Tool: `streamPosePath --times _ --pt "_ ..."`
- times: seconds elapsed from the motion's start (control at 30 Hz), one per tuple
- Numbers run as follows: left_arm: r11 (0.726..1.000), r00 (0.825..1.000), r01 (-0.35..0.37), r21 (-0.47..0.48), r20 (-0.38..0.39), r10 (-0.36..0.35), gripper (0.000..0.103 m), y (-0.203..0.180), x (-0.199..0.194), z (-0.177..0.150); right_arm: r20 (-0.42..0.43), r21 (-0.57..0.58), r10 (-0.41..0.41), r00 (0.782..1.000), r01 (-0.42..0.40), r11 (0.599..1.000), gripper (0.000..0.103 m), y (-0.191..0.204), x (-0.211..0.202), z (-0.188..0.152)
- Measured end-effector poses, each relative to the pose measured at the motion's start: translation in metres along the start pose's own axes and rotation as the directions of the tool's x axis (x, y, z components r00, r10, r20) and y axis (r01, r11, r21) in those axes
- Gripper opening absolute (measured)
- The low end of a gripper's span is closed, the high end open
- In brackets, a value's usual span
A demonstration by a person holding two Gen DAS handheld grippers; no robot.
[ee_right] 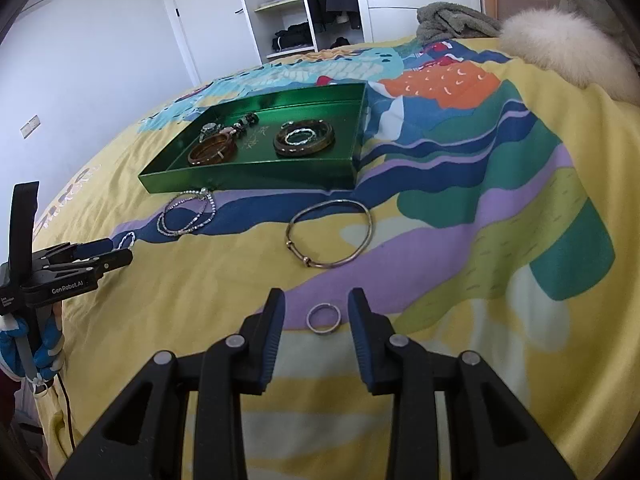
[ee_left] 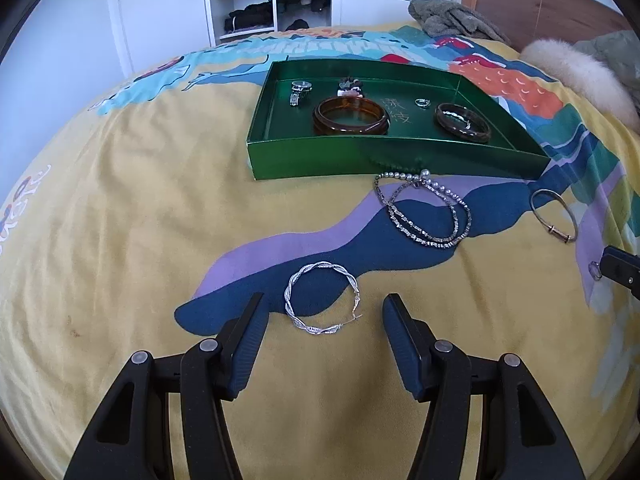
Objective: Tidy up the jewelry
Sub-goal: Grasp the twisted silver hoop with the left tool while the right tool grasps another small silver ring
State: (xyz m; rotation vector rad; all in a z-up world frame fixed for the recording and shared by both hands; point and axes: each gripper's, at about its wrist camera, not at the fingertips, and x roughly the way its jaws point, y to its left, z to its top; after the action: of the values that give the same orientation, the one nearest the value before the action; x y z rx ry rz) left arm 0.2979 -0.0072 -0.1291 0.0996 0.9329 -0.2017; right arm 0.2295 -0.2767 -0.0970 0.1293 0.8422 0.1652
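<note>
A green tray [ee_left: 304,158] [ee_right: 240,178] lies on the bed and holds two brown bangles [ee_left: 351,116] [ee_right: 211,152], a watch [ee_left: 300,90], a ring [ee_left: 422,102] and a dark beaded piece. My left gripper [ee_left: 322,312] is open, with a twisted silver hoop [ee_left: 322,299] between its fingers on the bedspread. My right gripper [ee_right: 316,306] is open around a small silver ring [ee_right: 323,319]. A beaded necklace [ee_left: 426,212] [ee_right: 186,212] and a thin metal bangle [ee_left: 554,216] [ee_right: 330,234] lie in front of the tray.
A colourful yellow bedspread [ee_left: 120,220] covers the bed. A grey blanket [ee_left: 452,20], a fluffy white fur piece [ee_right: 560,48] and a wooden headboard [ee_left: 540,4] are at the far end. An open wardrobe [ee_right: 304,8] stands behind.
</note>
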Motion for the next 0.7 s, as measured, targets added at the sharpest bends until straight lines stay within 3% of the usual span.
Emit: streamPosePath --times 0.27,0.57,0.7 --pt "1.0 1.0 0.006 -0.017 0.008 -0.006 0.056 0.003 0.01 -0.004 -0.043 -0.033 -0.007 0.999 0.005 0.999 0.031 0.001 0.024 -0.009" --pt "0.999 0.999 0.034 -0.008 0.025 -0.034 0.041 0.0 0.01 -0.008 -0.039 -0.022 -0.006 0.999 0.005 1.0 0.03 -0.001 0.023 -0.015" --pt "0.999 0.999 0.034 -0.003 0.028 -0.034 0.039 -0.002 0.009 -0.008 -0.034 -0.009 -0.008 0.999 0.007 1.0 0.019 -0.003 0.021 -0.017"
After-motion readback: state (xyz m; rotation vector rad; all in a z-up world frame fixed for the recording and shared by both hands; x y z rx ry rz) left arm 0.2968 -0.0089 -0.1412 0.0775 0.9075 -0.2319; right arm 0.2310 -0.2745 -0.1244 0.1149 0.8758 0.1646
